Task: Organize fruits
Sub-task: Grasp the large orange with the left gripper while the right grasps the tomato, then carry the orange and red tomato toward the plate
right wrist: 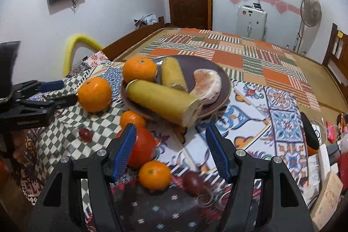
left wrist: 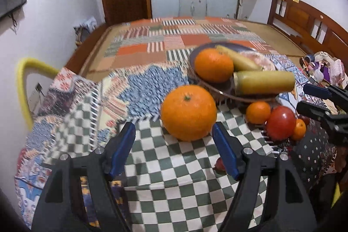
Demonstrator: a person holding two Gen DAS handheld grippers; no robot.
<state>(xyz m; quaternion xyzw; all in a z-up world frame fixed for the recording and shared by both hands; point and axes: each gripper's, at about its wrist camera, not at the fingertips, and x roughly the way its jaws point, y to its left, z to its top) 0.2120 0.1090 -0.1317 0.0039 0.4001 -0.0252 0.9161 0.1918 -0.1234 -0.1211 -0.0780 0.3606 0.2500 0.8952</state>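
A brown plate (left wrist: pixel 217 88) (right wrist: pixel 221 77) holds an orange (left wrist: pixel 213 65) (right wrist: pixel 139 69), two yellow banana pieces (left wrist: pixel 264 82) (right wrist: pixel 163 99) and a peeled citrus piece (right wrist: pixel 207 86). A big orange (left wrist: pixel 188 112) (right wrist: pixel 94 94) sits on the checked cloth in front of the plate. My left gripper (left wrist: pixel 174 136) (right wrist: pixel 58 92) is open, its blue fingers just short of this orange. A small orange (left wrist: pixel 258 112) (right wrist: pixel 132 120), a red tomato (left wrist: pixel 281 122) (right wrist: pixel 143 148) and another small orange (left wrist: pixel 299 129) (right wrist: pixel 154 175) lie nearby. My right gripper (right wrist: pixel 170 145) (left wrist: pixel 313 99) is open and empty above them.
Two dark red grapes (right wrist: pixel 86 134) (right wrist: pixel 193 182) lie on the cloth. The patchwork cloth (left wrist: pixel 152 53) covers the table. A yellow chair back (left wrist: pixel 24 84) stands at the left. Clutter (left wrist: pixel 324 69) sits at the right edge.
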